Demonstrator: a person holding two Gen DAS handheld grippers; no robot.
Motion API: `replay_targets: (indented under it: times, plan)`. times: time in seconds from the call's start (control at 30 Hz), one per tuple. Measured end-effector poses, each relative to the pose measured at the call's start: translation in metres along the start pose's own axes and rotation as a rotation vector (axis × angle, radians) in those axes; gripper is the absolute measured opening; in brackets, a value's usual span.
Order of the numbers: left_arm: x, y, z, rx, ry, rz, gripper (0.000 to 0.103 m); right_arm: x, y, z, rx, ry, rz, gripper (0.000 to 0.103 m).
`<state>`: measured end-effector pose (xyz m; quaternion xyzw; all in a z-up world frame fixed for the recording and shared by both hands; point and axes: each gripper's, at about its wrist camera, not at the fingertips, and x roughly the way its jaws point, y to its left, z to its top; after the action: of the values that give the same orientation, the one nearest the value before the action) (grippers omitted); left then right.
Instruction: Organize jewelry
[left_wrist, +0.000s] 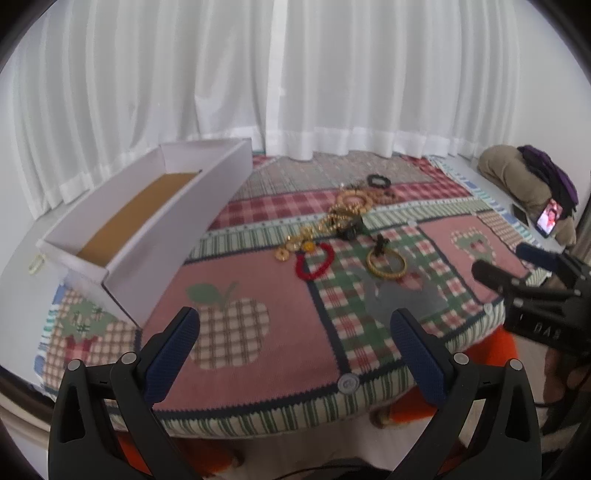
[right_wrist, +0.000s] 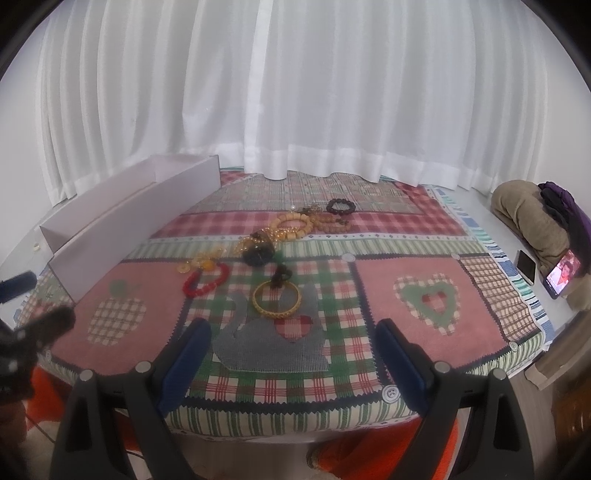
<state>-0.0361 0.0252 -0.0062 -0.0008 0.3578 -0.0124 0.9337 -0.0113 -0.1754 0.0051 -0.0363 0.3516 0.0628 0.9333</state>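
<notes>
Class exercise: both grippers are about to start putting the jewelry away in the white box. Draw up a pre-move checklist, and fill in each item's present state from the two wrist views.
1. left gripper open and holding nothing: ok.
2. right gripper open and holding nothing: ok.
3. white box open at the top, with its brown floor showing: ok.
4. Nearest pieces lie apart from each other: ok for the gold bangle; the red bead bracelet touches or nearly touches the yellow pieces beside it: cannot tell.
5. Pile of gold chains and beads untangled: not ok, the pieces overlap.
6. Path from the jewelry to the box free of obstacles: ok.
</notes>
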Motion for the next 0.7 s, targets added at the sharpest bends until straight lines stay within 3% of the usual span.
replay_targets:
  times: [0.3,0.6,0.7]
  plan:
    - [-0.001,-0.001,0.0,0.002,-0.001,0.019,0.103,0.0,-0.002,0.001,0.011,-0.007,0.008,0.093]
    - [0.01,0.009,0.006,-0.001,0.014,0.054,0.103,0.002,-0.012,0.007,0.049,-0.018,0.075,0.093]
    - [0.017,0.019,0.013,-0.026,0.011,0.03,0.103,0.005,-0.017,0.012,0.041,-0.017,0.099,0.093]
